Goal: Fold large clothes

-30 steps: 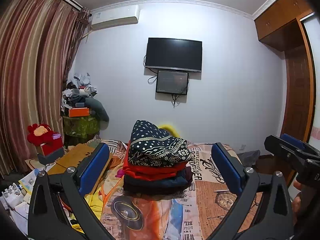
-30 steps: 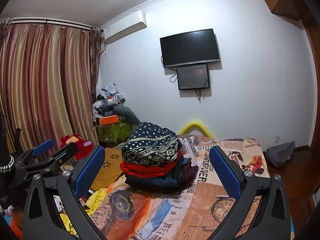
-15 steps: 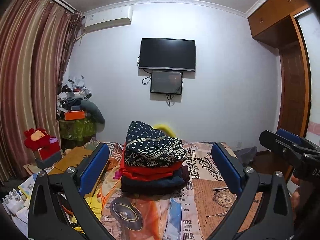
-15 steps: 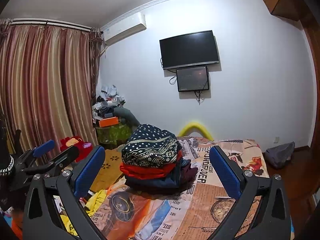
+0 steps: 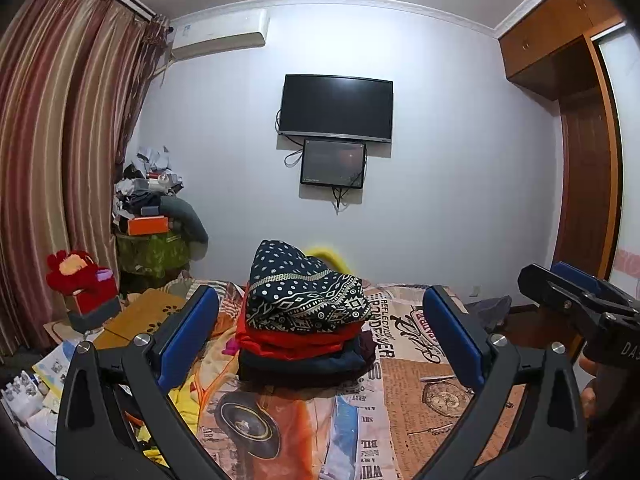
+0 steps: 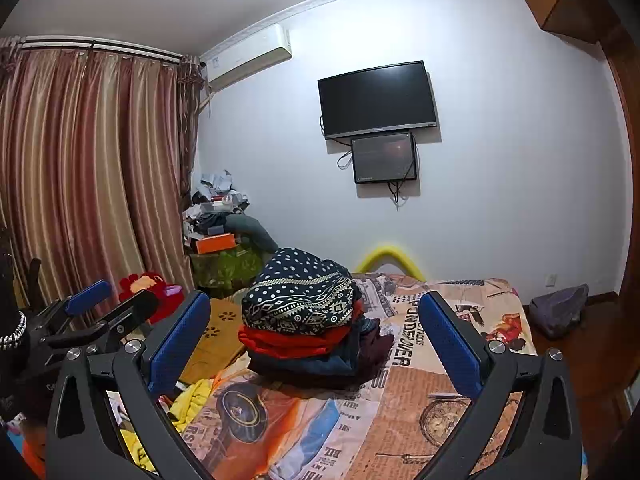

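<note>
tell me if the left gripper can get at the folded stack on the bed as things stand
Probably yes: the left gripper is open and empty, and nothing stands between it and the folded stack.

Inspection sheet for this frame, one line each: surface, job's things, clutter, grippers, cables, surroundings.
Surface: bed under a newspaper-print cover.
Job's things: stack of folded clothes in the middle, patterned navy piece on top, red and dark ones beneath; yellow garment loose at the bed's left edge.
Clutter: red plush toy, heaped side table, grey bag on the floor.
Grippers: left gripper and right gripper both open, holding nothing, short of the stack.
Cables: loose leads hang below the wall screens.
Surroundings: striped curtains, air conditioner, wooden wardrobe.
</note>
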Demonstrator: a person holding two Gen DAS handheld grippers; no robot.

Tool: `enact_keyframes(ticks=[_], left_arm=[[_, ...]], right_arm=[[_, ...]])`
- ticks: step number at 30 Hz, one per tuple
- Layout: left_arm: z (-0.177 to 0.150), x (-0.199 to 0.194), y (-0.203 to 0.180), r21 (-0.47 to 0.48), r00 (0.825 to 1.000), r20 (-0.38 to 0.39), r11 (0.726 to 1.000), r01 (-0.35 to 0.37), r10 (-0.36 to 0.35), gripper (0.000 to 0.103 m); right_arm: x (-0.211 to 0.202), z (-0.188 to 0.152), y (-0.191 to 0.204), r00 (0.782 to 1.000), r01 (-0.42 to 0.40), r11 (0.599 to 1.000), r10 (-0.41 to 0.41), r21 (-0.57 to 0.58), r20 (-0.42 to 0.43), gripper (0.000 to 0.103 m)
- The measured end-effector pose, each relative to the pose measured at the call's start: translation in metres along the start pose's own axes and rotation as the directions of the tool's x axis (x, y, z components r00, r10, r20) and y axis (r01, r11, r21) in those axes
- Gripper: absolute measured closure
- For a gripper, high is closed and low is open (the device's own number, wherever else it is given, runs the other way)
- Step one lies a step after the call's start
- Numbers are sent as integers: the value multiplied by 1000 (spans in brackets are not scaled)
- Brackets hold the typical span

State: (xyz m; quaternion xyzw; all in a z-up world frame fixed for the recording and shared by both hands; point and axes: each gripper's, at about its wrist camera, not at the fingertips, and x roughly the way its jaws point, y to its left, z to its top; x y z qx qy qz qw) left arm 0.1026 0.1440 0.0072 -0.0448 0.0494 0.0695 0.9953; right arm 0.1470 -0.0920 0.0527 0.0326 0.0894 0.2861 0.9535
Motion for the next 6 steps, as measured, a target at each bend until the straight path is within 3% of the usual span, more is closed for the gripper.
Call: enact_keyframes(ticks=[6], left_arm=[[-3, 3, 0, 3, 1000, -15, 1000, 1, -1, 0]], right_arm=[[2, 0, 0, 1000, -2, 1000, 2, 4, -6, 0]])
